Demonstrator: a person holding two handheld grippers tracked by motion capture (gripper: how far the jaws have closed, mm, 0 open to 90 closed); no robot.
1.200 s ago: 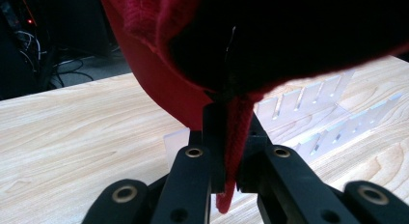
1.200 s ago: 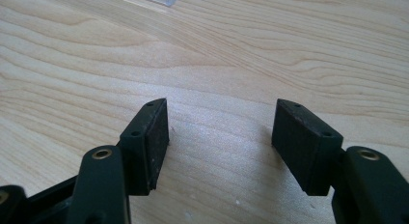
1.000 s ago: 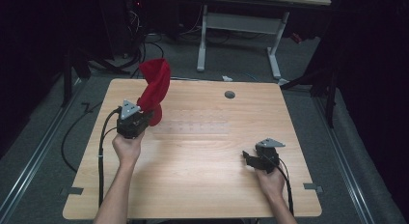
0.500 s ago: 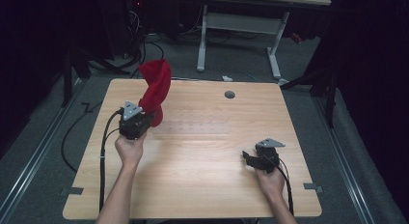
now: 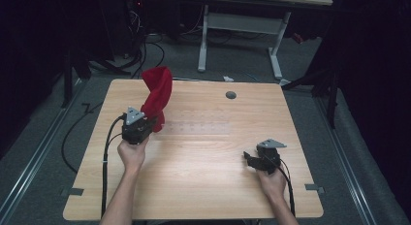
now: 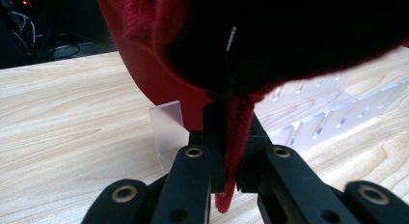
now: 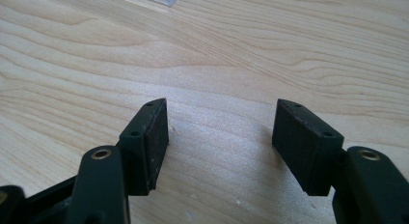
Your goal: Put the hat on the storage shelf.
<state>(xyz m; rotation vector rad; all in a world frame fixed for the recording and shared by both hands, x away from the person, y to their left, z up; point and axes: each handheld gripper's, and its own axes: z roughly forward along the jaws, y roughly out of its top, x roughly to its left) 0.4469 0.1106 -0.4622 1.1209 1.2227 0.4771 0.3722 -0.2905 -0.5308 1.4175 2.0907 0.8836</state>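
While right gripper (image 5: 253,159) idles lower right, jaws apart over bare wood, left gripper (image 5: 148,124) mid-left clamps red cloth (image 5: 157,91), lifted above table (image 5: 203,186). Risk: thin pinched edge slipping out, or cloth snagging clear slotted rack (image 6: 318,122). Left gripper view reveals pinch; high view reveals cloth's hang.

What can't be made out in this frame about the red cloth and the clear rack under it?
- Red cloth: top cut off by the left gripper view's upper edge; its folds there are dark.
- Clear rack: too faint in the high view to count slots; in the left gripper view the cloth and left gripper hide much of it.
- Right gripper: open, nothing between.
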